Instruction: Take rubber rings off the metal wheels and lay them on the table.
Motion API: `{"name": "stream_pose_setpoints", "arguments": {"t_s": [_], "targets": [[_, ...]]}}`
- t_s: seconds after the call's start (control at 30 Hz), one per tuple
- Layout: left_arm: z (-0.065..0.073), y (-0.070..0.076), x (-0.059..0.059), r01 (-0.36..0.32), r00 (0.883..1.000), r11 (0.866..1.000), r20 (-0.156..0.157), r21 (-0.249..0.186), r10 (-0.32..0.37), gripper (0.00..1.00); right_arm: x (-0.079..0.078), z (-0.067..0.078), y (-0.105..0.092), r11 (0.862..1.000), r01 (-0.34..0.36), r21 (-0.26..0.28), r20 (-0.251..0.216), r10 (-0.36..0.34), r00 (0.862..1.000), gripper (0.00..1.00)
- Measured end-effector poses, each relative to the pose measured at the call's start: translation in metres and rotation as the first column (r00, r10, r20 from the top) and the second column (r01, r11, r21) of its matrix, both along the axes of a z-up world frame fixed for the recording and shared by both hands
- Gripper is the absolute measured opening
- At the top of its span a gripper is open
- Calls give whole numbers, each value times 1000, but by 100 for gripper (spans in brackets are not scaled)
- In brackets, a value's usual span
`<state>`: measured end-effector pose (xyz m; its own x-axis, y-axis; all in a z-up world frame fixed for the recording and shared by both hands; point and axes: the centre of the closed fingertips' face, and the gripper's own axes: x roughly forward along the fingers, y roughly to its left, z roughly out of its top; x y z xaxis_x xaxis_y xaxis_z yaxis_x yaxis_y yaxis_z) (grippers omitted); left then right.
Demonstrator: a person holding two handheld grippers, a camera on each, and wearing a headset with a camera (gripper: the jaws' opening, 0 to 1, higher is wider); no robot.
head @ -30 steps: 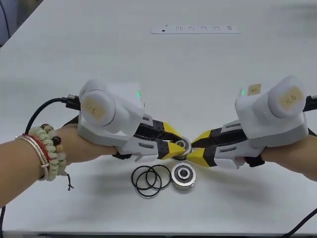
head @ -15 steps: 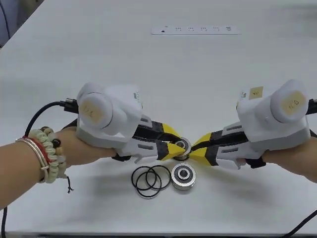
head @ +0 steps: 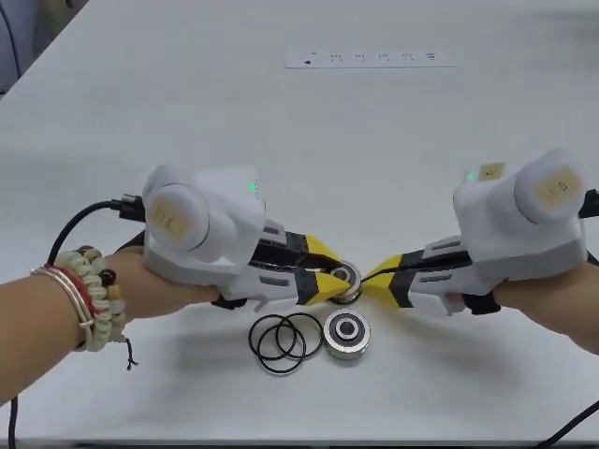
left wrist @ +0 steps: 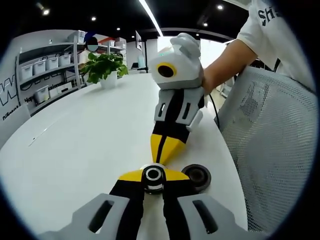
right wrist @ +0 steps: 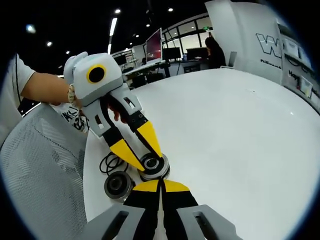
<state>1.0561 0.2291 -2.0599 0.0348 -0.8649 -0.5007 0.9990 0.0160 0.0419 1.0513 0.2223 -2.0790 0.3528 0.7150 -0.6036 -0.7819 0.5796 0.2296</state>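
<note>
White tabletop: left gripper is clamping a metal wheel; right gripper, jaws closed, is drawing back from it, possibly stripping its rubber ring.

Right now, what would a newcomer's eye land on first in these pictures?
Two white grippers meet nose to nose at the near middle of the table. The left gripper clamps a wheel in its yellow fingers, and the right gripper, shut, meets it from the other side. Just nearer the person lie a second wheel and a few loose black rings.
</note>
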Motion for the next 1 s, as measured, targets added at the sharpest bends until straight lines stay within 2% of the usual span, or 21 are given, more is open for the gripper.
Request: {"name": "stream_pose_setpoints", "arguments": {"t_s": [0.37, 0.47, 0.9, 1.0], "targets": [[0, 0, 0, 5, 1000, 1000, 0, -6, -5, 8, 2, 1, -3, 996, 63, 66, -76, -57, 995, 0], [0, -1, 0, 4, 1000, 1000, -1, -7, -4, 8, 1, 2, -2, 995, 70, 68, -77, -65, 995, 0], [0, -1, -1, 1, 1000, 1000, -1, -10, -1, 8, 0, 12, 0, 980, 136, 144, -135, -116, 984, 0], [0, -1, -1, -2, 1000, 1000, 0, -11, 2, 8, 0, 13, 0, 981, 137, 140, -139, -118, 983, 0]]}}
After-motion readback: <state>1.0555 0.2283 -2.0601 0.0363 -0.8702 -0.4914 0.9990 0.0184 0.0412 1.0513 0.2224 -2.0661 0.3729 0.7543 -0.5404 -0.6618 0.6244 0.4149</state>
